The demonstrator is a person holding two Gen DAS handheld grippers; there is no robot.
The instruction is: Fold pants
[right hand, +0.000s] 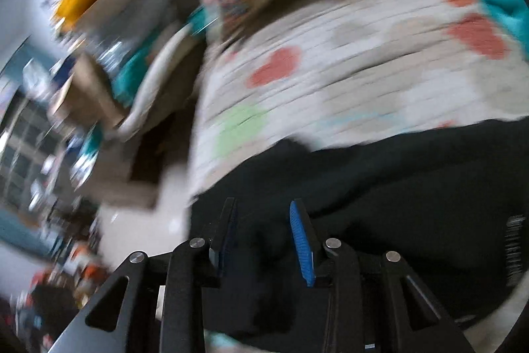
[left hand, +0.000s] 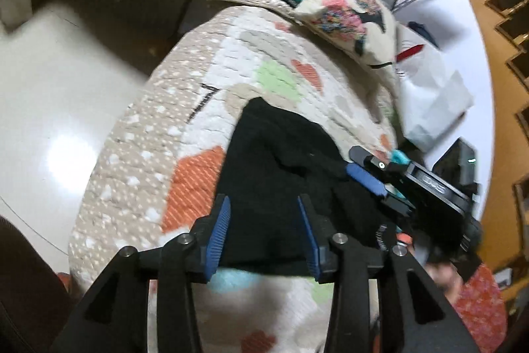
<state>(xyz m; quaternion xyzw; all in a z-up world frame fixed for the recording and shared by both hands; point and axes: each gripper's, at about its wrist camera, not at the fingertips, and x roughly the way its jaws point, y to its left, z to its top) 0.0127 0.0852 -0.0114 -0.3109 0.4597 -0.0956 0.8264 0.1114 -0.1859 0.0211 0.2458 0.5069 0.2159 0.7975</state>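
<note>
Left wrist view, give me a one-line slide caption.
Open left gripper above black pants on a heart-patterned quilt, right gripper alongside.

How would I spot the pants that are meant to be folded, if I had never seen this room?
Find the big quilted blanket, cream with orange and green hearts, spread over the bed. Near its close end lie the pants, a rumpled dark heap between the left gripper and the right gripper. They are the only plain black cloth on that colourful quilt; the flowered pillow lies further back.
</note>
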